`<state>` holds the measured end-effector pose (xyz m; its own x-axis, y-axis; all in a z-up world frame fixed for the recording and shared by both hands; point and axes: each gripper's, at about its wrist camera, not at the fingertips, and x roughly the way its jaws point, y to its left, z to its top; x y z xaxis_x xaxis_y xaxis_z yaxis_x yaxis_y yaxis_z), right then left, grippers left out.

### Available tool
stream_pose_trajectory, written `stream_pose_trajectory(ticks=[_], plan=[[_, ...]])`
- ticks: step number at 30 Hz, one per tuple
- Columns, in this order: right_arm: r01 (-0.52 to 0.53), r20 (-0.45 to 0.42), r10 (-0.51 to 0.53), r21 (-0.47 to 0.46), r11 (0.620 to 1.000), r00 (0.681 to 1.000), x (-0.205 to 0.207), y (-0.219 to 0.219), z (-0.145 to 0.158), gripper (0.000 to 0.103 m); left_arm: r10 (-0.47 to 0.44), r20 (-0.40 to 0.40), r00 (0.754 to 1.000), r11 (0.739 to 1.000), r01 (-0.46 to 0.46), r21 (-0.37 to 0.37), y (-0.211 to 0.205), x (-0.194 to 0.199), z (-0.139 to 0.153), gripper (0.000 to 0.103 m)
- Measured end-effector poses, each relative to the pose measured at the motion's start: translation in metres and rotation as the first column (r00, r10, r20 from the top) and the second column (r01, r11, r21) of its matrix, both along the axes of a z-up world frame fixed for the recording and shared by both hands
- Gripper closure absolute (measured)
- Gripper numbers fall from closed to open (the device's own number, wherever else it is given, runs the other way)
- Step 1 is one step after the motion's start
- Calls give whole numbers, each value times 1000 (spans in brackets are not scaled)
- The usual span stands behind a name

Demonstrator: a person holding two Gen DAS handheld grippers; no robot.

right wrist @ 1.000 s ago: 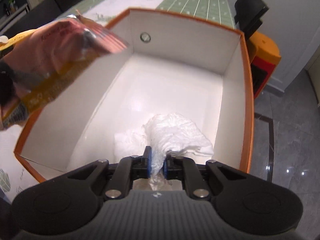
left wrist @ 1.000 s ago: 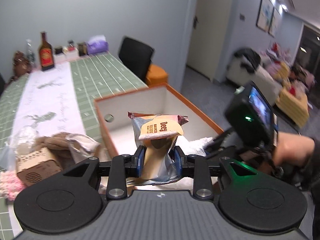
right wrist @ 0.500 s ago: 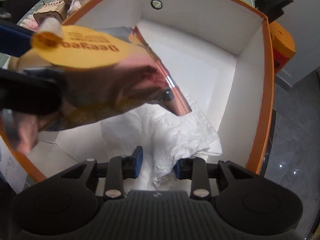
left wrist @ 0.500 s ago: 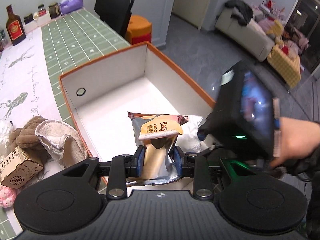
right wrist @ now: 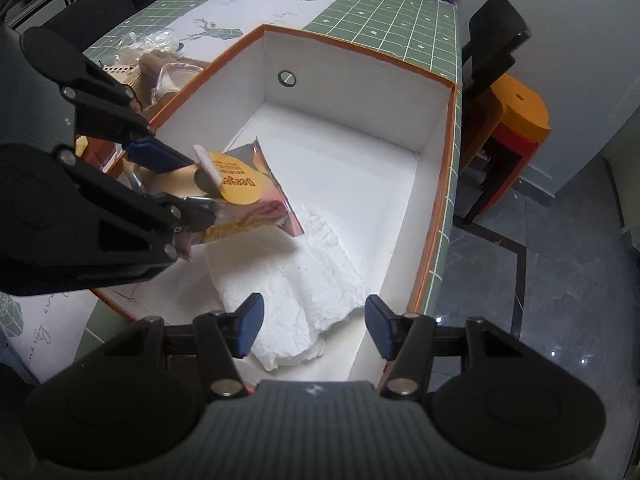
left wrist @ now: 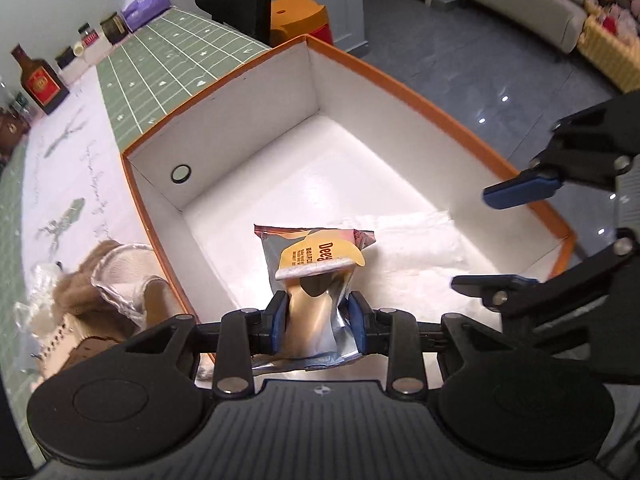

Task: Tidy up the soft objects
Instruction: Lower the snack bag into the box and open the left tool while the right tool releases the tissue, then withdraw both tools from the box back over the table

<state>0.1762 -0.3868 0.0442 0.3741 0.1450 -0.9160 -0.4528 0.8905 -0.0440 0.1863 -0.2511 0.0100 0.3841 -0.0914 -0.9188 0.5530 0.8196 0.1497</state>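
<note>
My left gripper (left wrist: 318,314) is shut on a silver and orange snack packet (left wrist: 316,264) and holds it over the near end of the orange-rimmed white box (left wrist: 420,92). The packet also shows in the right wrist view (right wrist: 244,196), above the box floor. My right gripper (right wrist: 312,324) is open and empty above the box's near edge; it shows in the left wrist view (left wrist: 508,236) at the right. A crumpled white cloth (right wrist: 296,280) lies on the box floor below it, also in the left wrist view (left wrist: 416,240).
Left of the box lie a brown plush toy (left wrist: 88,280), a bagged cloth (left wrist: 124,276) and a small wooden box (left wrist: 56,344). Bottles (left wrist: 38,80) and jars stand at the table's far end. A black chair (right wrist: 496,48) and orange stools (right wrist: 516,116) stand beside the table.
My right gripper let go of the white cloth, opened wide and drew back. My left gripper moved the snack packet over the box and tilted downward.
</note>
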Motion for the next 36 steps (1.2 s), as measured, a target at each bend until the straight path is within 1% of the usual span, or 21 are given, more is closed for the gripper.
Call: stream_pose_trajectory(ticks=[2, 4, 6, 8, 13, 16, 19, 21, 23, 26, 28, 29, 31, 33, 36], plan=[[4, -5, -4, 7, 1000, 1000, -5, 0, -1, 47, 3, -22, 1000, 1000, -3, 12, -2, 1, -5, 66], [4, -8, -4, 12, 1000, 1000, 3, -2, -4, 47, 8, -42, 999, 1000, -8, 2, -2, 2, -9, 65], [9, -6, -8, 17, 1000, 1000, 3, -1, -9, 44, 10, -29, 1000, 1000, -10, 13, -4, 0, -11, 62], [13, -5, -13, 21, 1000, 1000, 2, 0, -9, 43, 12, -18, 1000, 1000, -12, 19, -4, 0, -11, 62], [19, -5, -19, 21, 1000, 1000, -1, 3, -9, 43, 19, -19, 1000, 1000, -19, -11, 3, -1, -3, 62], [23, 4, -23, 29, 999, 1000, -4, 4, -6, 43, 26, -15, 1000, 998, -26, -58, 10, -4, 5, 62], [32, 30, -34, 51, 998, 999, -8, 6, 3, 42, 40, 8, 999, 991, -39, -127, 24, -12, 16, 62], [39, 71, -45, 73, 997, 996, -14, 9, 13, 39, 51, 39, 998, 979, -42, -197, 38, -21, 26, 62], [44, 126, -56, 92, 995, 990, -23, 14, 22, 38, 73, 91, 993, 965, -48, -257, 53, -33, 36, 61], [58, 215, -86, 135, 989, 973, -39, 23, 33, 38, 113, 195, 974, 939, -40, -343, 80, -55, 49, 60], [67, 248, -119, 210, 975, 961, -46, 27, 38, 38, 143, 253, 957, 923, -37, -382, 98, -69, 52, 60], [71, 265, -143, 261, 963, 954, -51, 29, 40, 38, 164, 280, 946, 917, -42, -398, 107, -74, 53, 60], [73, 293, -176, 330, 941, 940, -59, 36, 41, 38, 214, 327, 920, 906, -62, -418, 125, -85, 52, 60], [63, 326, -195, 375, 925, 925, -67, 47, 41, 38, 266, 355, 896, 892, -90, -442, 143, -94, 51, 60], [46, 367, -216, 420, 906, 905, -80, 68, 40, 38, 341, 367, 865, 862, -132, -489, 172, -104, 50, 60]])
